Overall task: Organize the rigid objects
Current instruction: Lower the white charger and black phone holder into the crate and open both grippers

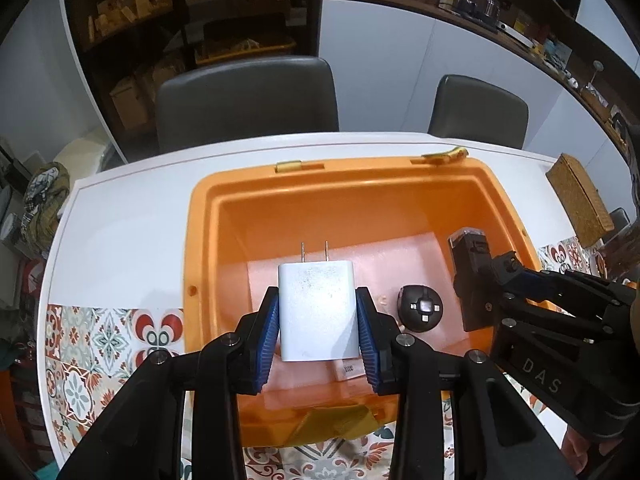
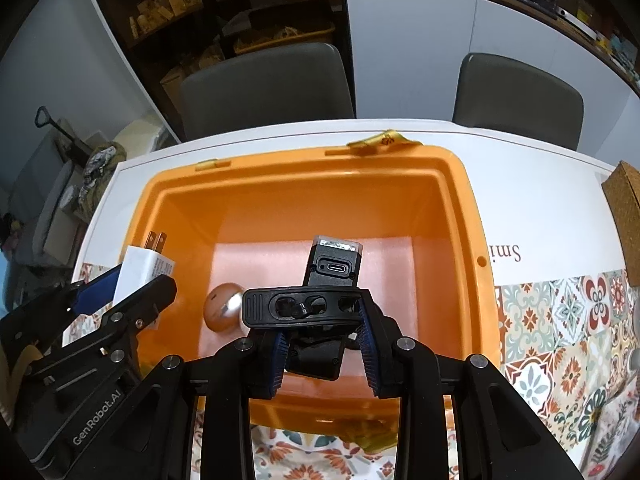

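An orange bin [image 1: 208, 240] sits on a white table [image 1: 132, 216], two grey chairs [image 1: 248, 100] behind it and a cork box [image 1: 580, 200] well off to the side. One round dark puck [image 1: 420, 309] lies on the bin's pink foam. The left gripper [image 1: 318, 320] clamps one white two-pronged charger [image 1: 316, 308] above the bin; beside it, the right gripper [image 2: 324, 344] clamps one black clip-on device [image 2: 316, 308] with a USB-C port
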Demonstrator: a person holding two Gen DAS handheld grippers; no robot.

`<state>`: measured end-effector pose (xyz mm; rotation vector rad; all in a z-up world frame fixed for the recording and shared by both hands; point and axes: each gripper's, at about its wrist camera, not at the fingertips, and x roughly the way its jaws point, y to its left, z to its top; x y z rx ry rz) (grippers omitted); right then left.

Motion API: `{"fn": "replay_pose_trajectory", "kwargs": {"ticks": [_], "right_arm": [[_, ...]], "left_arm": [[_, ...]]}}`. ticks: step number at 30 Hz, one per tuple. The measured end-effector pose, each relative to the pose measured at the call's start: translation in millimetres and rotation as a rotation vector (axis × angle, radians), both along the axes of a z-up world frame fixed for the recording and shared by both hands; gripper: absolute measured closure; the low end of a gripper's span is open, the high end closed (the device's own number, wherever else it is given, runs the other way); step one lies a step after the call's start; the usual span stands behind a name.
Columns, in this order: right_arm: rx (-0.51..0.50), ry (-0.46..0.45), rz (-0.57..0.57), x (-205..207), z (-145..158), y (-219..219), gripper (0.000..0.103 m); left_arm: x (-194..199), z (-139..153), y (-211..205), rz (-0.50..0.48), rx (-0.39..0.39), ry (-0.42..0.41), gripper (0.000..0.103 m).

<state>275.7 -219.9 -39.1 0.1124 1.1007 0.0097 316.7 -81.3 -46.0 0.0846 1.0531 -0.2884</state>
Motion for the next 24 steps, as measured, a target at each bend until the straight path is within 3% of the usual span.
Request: {"fn": "replay_pose_trajectory", "kwargs": {"ticks": [9, 13, 18, 21, 24], "right_arm": [[-0.001, 0.014, -0.006, 0, -3, -3, 0.071], [0.001, 0.016, -0.002, -2, -3, -2, 0.071], [0.008, 0.014, -0.001, -3, -4, -1, 0.069], [-0.003, 0.002, -0.009, -4, -2, 0, 0.048], [-0.029, -0.022, -0.024, -7, 3, 0, 0.044]], "left_arm": [[1, 0, -1, 0.004, 0.015, 0.007, 0.061], [-4, 6, 7, 0.035, 0.038, -0.008, 0.039], [-10, 11, 18, 0.086, 0.063, -0.015, 0.028], [-14, 13, 25, 0.108, 0.063, -0.017, 0.023], [-19, 14, 30, 0.125, 0.069, -0.021, 0.023]]}}
